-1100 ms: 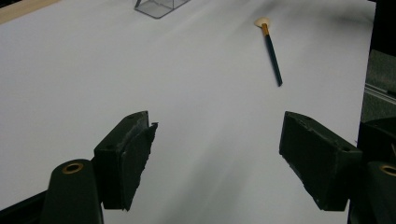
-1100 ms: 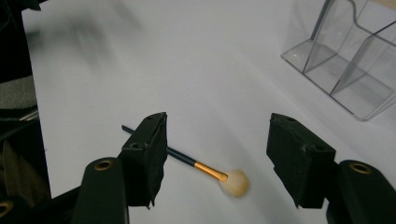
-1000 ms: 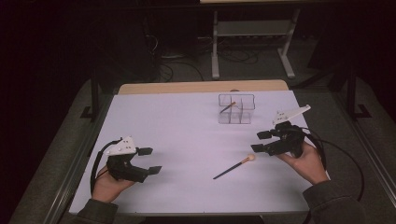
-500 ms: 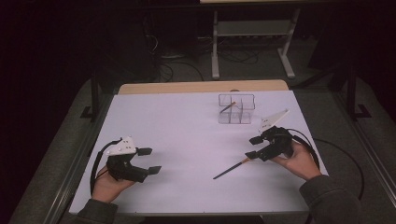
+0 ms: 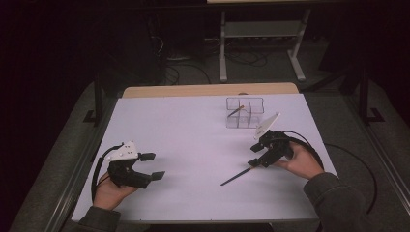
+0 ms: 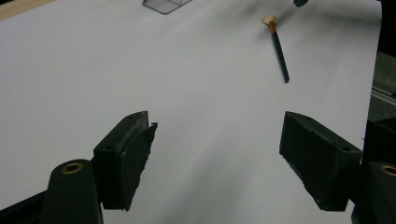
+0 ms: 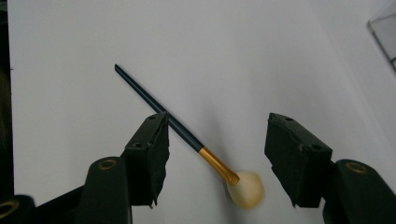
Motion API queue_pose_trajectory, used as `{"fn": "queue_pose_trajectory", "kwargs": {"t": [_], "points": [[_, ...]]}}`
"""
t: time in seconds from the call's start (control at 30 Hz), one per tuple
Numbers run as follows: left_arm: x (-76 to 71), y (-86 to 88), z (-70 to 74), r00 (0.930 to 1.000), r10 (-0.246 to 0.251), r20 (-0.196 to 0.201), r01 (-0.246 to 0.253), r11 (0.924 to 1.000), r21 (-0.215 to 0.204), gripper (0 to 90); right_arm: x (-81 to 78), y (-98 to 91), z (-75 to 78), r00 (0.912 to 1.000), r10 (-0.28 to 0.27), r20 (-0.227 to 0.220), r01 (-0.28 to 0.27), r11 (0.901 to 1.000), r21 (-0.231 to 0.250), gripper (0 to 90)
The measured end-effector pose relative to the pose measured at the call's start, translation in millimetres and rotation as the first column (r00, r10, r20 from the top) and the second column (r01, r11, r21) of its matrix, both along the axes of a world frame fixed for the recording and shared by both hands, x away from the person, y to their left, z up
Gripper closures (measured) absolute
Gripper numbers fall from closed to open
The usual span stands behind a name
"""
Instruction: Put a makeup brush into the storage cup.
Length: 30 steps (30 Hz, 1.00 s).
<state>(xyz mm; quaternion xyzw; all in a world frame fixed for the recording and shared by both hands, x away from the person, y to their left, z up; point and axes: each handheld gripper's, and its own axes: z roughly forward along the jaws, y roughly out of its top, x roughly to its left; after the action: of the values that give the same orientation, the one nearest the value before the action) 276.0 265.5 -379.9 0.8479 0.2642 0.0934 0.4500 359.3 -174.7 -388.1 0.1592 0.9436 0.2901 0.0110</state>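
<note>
brush (image 7: 187, 135) bristles blurred, handle partly behind left finger, organiser (image 6: 166, 4) cut by top edge (contents unclear)

A white tabletop (image 5: 193, 145) is catching all the light while the room around it is sitting in darkness. Behind it, a pale metal stand (image 5: 261, 38) is rising from the grey floor (image 5: 193, 72), with cables (image 5: 169, 72) trailing nearby.
</note>
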Motion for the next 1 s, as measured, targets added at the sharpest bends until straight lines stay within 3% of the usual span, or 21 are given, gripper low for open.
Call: {"fn": "queue_pose_trajectory", "kwargs": {"t": [0.13,0.43,1.0], "points": [[0.8,0.1,-0.7,1.0000,-0.004,-0.002,0.004,1.0000,0.003,24.2,1.4,1.4,-5.3,0.9997,0.005,-0.025,-0.005,0.9996,-0.028,42.7],[1.1,0.0,-0.4,1.0000,-0.003,-0.005,0.003,1.0000,-0.002,22.7,1.6,13.1,-14.6,0.9979,0.057,-0.030,-0.059,0.9953,-0.077,48.9],[0.8,-0.1,0.0,1.0000,-0.004,-0.003,0.004,1.0000,-0.003,22.6,-0.3,27.5,-28.9,0.9906,0.120,-0.066,-0.129,0.9796,-0.154,61.4]]}}
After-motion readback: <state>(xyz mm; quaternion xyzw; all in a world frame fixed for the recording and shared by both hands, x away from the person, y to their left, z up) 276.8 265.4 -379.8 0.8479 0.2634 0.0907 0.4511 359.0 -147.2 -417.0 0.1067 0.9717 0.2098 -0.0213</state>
